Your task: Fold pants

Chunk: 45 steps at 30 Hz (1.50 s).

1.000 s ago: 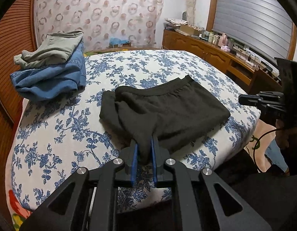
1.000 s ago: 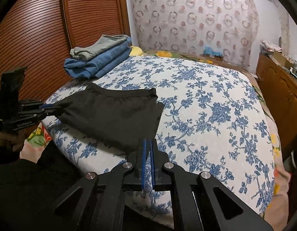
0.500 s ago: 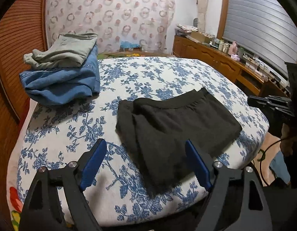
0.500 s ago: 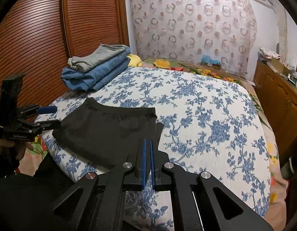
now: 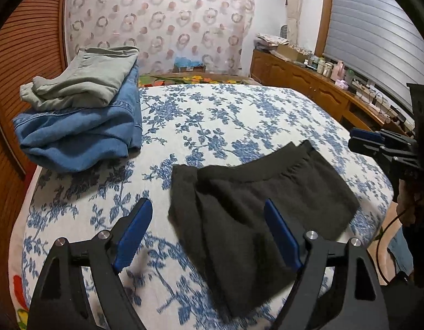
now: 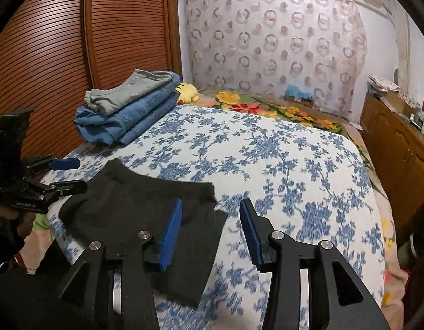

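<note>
Black pants [image 5: 247,206] lie folded on the near edge of the bed, waistband toward the far side; they also show in the right wrist view [image 6: 145,214]. My left gripper [image 5: 209,233] is open and empty, raised just above the pants' near left part. My right gripper [image 6: 212,228] is open and empty, over the pants' right edge. Each gripper shows in the other's view, the right one [image 5: 377,143] and the left one [image 6: 63,173].
A stack of folded blue jeans [image 5: 82,132] with grey-green trousers [image 5: 88,82] on top sits at the bed's far left corner. The blue floral bedspread [image 6: 280,159] covers the bed. A wooden slatted wardrobe [image 6: 74,41] stands left, a wooden cabinet [image 5: 308,82] right.
My left gripper let go of the black pants and opened wide. My right gripper went from shut to open. Both pulled up and back a little; the pants now lie flat.
</note>
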Available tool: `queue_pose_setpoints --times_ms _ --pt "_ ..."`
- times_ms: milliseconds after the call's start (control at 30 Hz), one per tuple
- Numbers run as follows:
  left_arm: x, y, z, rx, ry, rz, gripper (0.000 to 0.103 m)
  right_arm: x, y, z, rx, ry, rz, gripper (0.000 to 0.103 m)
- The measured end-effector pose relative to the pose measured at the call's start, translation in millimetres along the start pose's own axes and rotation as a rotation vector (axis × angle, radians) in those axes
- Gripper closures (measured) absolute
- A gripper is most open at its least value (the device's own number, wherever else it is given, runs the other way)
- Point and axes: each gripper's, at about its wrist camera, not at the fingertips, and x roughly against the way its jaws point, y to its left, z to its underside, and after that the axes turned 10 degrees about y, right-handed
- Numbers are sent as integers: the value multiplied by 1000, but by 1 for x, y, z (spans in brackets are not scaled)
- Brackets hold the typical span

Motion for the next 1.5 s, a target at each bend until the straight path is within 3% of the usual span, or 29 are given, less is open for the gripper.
queue_pose_setpoints --times_ms 167,433,900,1300,1367,1500 --pt "-18 7 -5 14 37 1 19 -31 -12 -8 -55 49 -55 58" --pt "-35 13 -10 25 68 4 19 -68 -10 -10 -63 124 -69 58" --pt "-45 18 -14 43 91 24 19 -84 -1 -13 -41 178 -38 58" --pt "-45 21 -15 46 95 45 19 -88 2 -10 -54 158 -13 54" --pt "-45 20 -16 46 98 49 21 -88 1 -9 -59 156 -21 54" --pt "-44 21 -18 63 106 98 39 -87 0 -9 -57 156 -19 53"
